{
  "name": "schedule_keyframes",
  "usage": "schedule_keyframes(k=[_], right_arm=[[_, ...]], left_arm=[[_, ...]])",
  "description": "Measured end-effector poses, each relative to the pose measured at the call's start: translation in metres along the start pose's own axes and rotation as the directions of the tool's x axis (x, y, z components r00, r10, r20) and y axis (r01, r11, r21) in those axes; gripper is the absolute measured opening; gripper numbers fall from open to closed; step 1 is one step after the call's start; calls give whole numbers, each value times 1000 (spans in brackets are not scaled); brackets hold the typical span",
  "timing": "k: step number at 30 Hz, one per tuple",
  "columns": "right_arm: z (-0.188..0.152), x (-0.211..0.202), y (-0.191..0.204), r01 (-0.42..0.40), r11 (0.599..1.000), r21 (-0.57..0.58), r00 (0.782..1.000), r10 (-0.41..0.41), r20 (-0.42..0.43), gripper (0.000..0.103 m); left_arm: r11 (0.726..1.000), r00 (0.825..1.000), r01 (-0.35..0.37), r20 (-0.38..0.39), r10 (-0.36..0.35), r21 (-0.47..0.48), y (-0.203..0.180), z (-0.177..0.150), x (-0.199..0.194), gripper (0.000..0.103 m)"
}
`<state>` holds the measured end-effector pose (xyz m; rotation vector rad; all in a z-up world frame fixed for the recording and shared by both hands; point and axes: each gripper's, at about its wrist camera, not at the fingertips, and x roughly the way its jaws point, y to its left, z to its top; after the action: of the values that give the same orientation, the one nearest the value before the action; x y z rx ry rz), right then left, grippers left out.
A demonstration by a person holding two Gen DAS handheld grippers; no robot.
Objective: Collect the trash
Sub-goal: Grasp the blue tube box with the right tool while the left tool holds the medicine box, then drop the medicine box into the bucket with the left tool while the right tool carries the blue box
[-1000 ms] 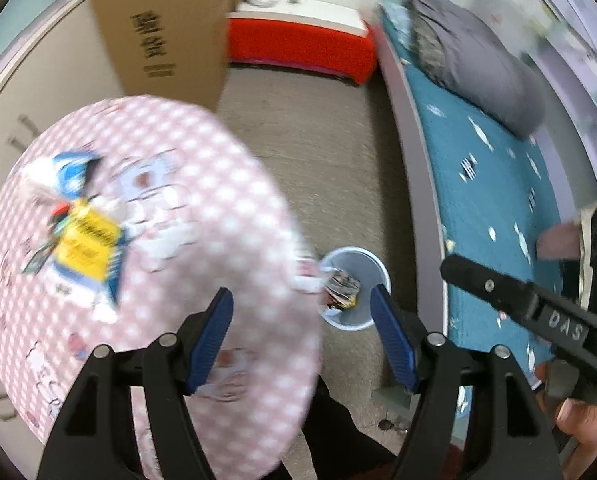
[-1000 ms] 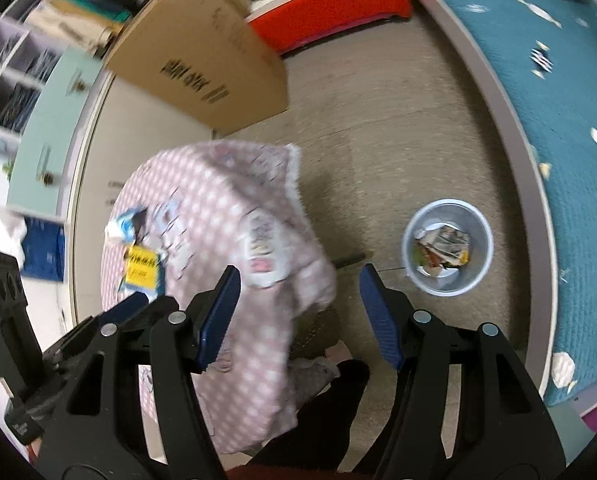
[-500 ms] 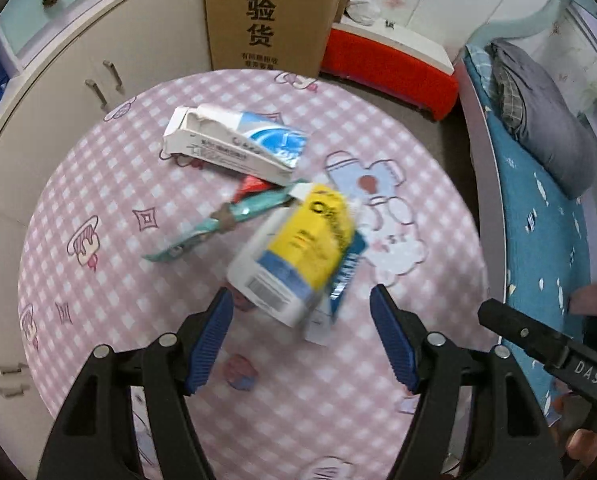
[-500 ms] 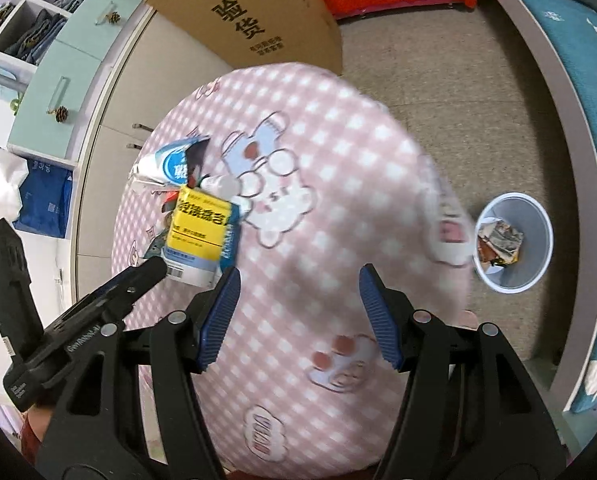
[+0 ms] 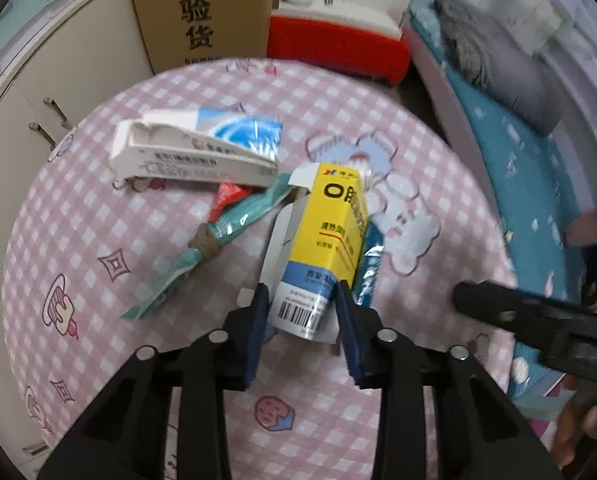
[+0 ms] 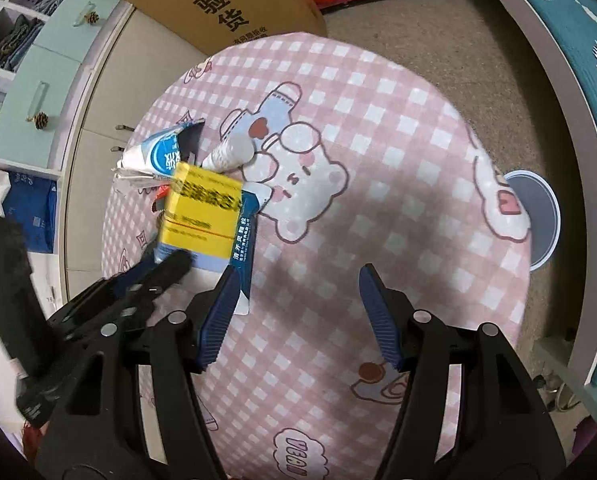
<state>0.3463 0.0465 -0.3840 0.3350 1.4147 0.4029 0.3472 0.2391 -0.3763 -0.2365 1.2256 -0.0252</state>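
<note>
a round table [image 5: 98,208] held a small pile of trash near its middle. a long carton [image 5: 194,152] lay farthest back, a flat wrapper [image 5: 202,240] in front of it, and an upright-leaning box [image 5: 326,240] to the right. behind the table stood a cardboard box [image 5: 202,12]. a bed [image 5: 530,152] ran along the right. a bin [image 6: 542,220] sat on the floor beside the table's right edge.

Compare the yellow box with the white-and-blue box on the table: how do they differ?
The yellow box sits between the left gripper jaws, near the table centre; the white-and-blue box lies untouched further back. The yellow box points toward the camera; the white-and-blue box lies crosswise. Both are opened cardboard cartons.
</note>
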Motion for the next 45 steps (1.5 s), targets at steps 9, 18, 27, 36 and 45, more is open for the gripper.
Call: schedule_keyframes(k=[9,18,27,36,45], right_arm=[[5,38,48,23,992,-122,999,-27,-37,45],[10,63,78,124,949,-291,991,-134,-12,14],[11,24,38,14,969,-247,999,-23,-32,9],[39,-62,-55,-35,985,-171,999,41,32,9],[69,-149,-196,15,1000,-9,992,-13,126,9]], left_arm=[[988,986,113,132,-98,-109,29,-12,-49,31],[972,972,157,199,-122,-173,47,-23,-70,31],[981,970,144,216,-113,-132,7,-17,-80,31],[990,973,141,189,-136,-15,-112,5,-74,31],[980,985,155,50,-163,121,-263,19,-29,31]])
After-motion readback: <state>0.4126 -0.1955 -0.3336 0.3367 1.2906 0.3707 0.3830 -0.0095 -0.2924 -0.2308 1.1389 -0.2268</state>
